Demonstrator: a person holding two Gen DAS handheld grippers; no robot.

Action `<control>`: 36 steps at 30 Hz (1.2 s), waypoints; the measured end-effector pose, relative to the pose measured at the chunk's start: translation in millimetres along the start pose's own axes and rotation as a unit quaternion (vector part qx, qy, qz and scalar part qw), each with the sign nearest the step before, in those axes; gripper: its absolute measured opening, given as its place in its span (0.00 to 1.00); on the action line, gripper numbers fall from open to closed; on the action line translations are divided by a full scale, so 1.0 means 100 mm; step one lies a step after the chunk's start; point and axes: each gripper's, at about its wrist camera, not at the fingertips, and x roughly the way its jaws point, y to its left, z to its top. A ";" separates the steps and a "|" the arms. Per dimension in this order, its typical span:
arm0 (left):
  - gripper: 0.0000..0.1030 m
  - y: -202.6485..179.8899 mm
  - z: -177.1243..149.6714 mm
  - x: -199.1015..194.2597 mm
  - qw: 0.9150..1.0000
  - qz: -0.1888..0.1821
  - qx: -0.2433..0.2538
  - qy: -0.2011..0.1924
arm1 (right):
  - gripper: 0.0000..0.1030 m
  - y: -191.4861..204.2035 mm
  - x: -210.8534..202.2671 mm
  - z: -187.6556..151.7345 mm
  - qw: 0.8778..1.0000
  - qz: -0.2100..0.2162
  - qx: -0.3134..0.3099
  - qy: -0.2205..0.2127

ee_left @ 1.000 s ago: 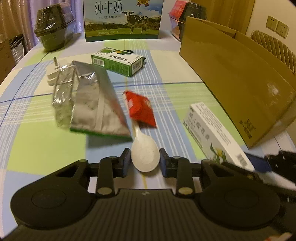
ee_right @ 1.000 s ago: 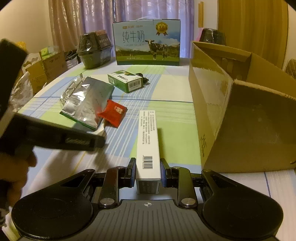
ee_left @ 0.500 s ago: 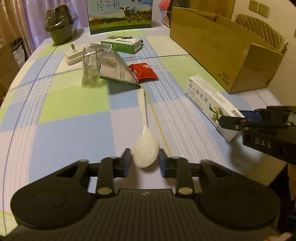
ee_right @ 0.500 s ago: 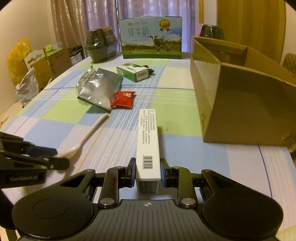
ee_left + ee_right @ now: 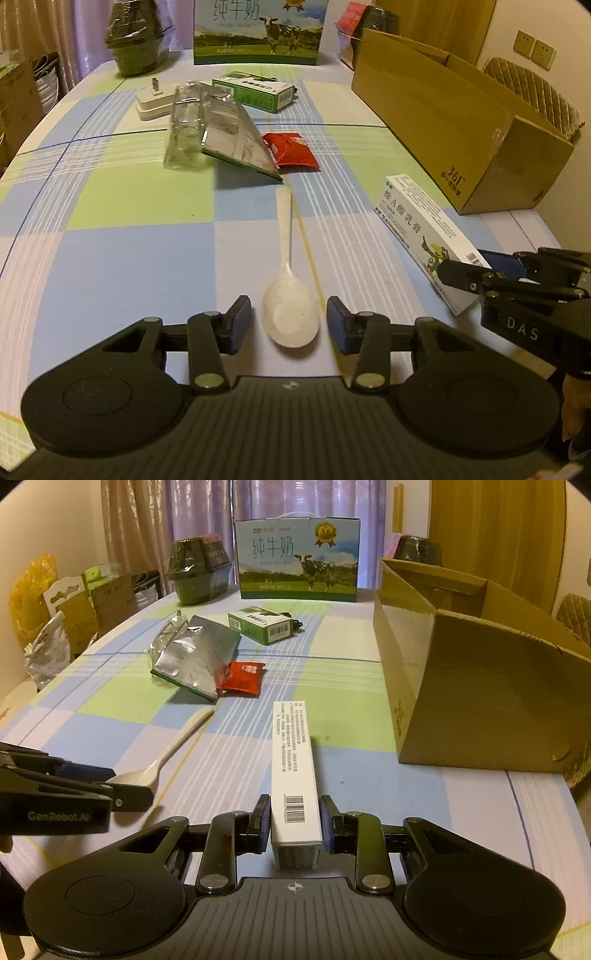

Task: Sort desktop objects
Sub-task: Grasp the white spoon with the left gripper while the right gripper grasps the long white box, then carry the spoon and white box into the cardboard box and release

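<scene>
Spoon: the pale spoon (image 5: 290, 317) lies flat on the checked tablecloth (image 5: 122, 266), bowl at the near end, handle running away toward the far side. It looks placed bowl-first so a claw can close across its widest part.
Left claw: the left gripper (image 5: 290, 325) stands open, a finger on each side of the spoon's bowl with a small gap on both sides; it touches nothing that I can see.
White carton: the long white carton (image 5: 295, 775) lies lengthwise on the cloth, barcode end nearest, to the right of the spoon and near the left wall of the cardboard box (image 5: 480, 701).
Right claw: the right gripper (image 5: 294, 821) brackets the carton's near end. A slim gap shows at each pad, so it reads as not clamped, just open around it.
Box: open-topped at the right side, likely the place for sorted things.
Still unsorted: the foil bag (image 5: 195, 657), red sachet (image 5: 242, 677) and green carton (image 5: 262, 624) lie further off.
</scene>
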 end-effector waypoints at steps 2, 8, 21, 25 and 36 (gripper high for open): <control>0.37 -0.01 0.01 0.02 1.000 0.001 -0.005 0.002 | 0.26 0.00 0.02 0.00 1.000 -0.001 0.000 0.000; 0.27 -0.02 0.02 0.04 1.000 0.020 -0.007 -0.001 | 0.30 0.00 0.04 0.02 1.000 -0.002 0.001 -0.001; 0.27 -0.05 -0.03 -0.02 1.000 0.023 0.019 -0.009 | 0.35 -0.02 0.16 0.10 1.000 -0.002 -0.009 0.006; 0.27 -0.04 -0.04 -0.05 0.999 0.024 0.019 -0.010 | 0.35 -0.02 0.24 0.17 1.000 -0.002 -0.014 0.014; 0.27 -0.05 -0.03 -0.09 0.999 0.023 0.024 -0.015 | 0.23 0.02 0.37 0.26 0.999 -0.004 -0.025 0.037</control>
